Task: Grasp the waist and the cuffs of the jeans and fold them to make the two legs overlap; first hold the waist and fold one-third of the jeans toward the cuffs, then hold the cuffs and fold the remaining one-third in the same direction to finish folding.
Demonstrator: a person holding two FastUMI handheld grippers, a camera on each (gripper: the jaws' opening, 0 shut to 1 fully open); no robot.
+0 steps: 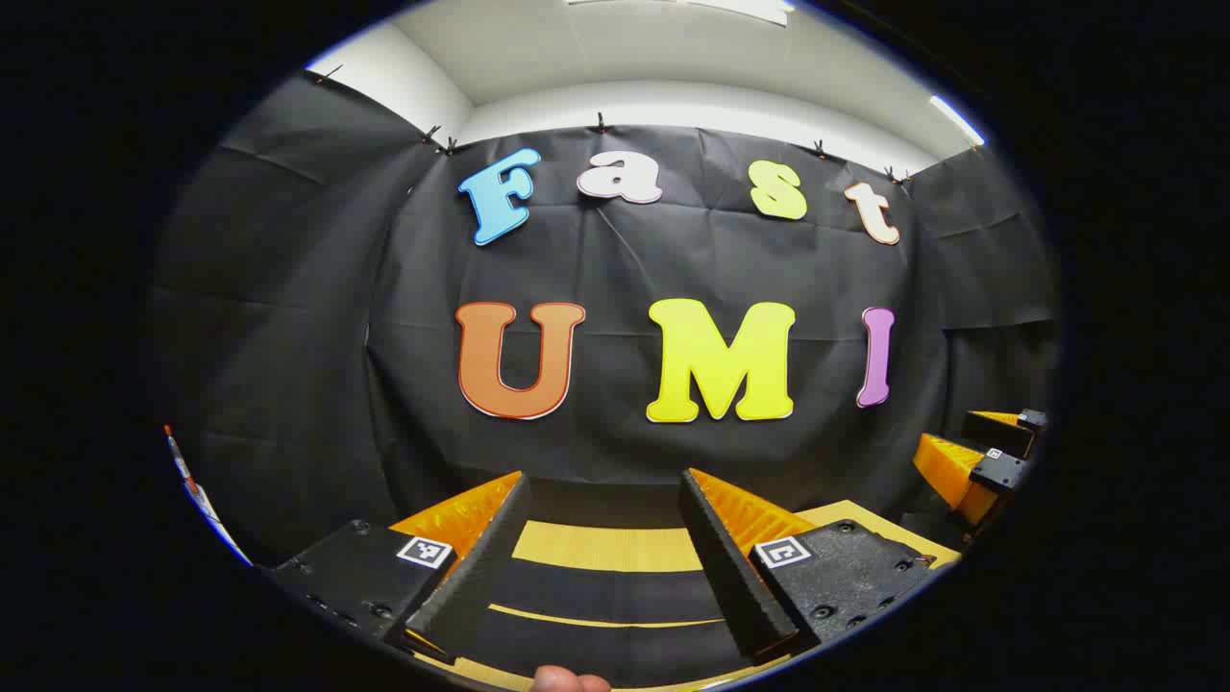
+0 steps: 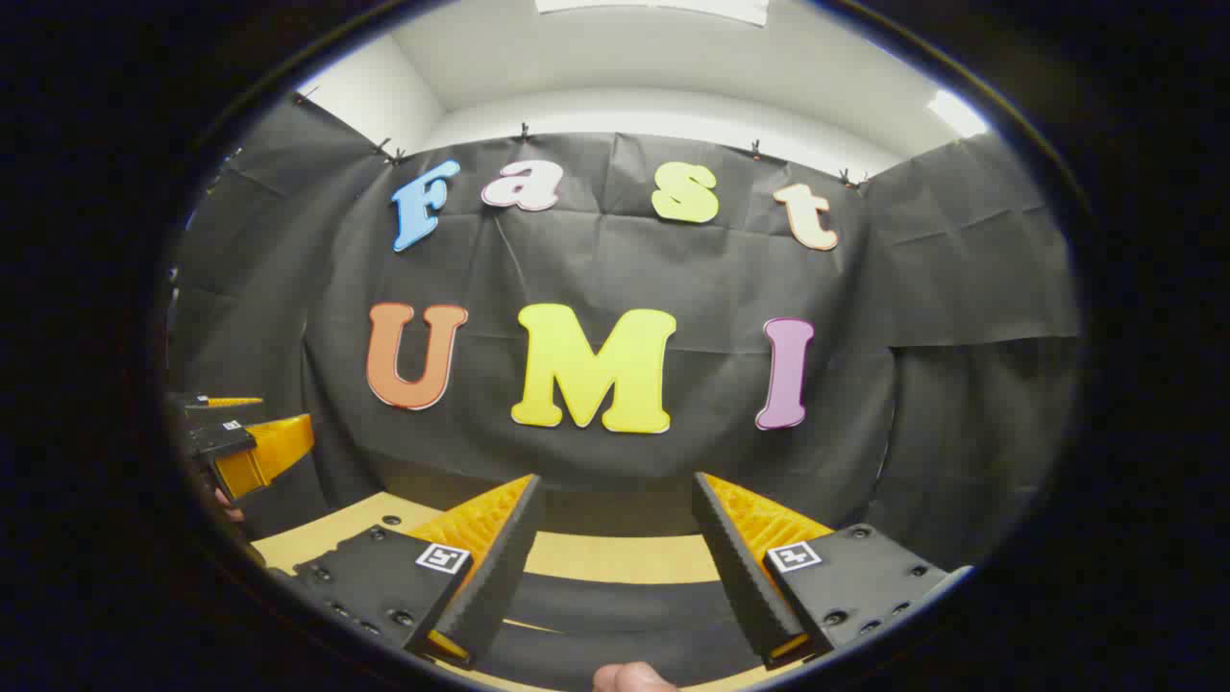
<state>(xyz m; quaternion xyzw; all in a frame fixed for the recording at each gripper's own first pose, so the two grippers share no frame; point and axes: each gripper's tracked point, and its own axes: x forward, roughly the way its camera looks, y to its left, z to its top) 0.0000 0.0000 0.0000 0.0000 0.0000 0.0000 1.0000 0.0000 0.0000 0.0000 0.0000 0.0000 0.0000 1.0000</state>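
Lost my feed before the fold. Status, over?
Left gripper open, right gripper open, both level over the table. Dark cloth below, jeans unconfirmed. Nothing in the way.

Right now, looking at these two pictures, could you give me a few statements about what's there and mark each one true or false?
1. The left hand-held gripper is open with nothing between its fingers. True.
2. The right hand-held gripper is clamped on denim. False: it is open and holds nothing.
3. Both point toward the black cloth wall. True.
4. The tabletop ahead is white. False: it is a light wood colour with dark material lying across it.
5. In the left gripper view, the other gripper shows at the far right edge. True.
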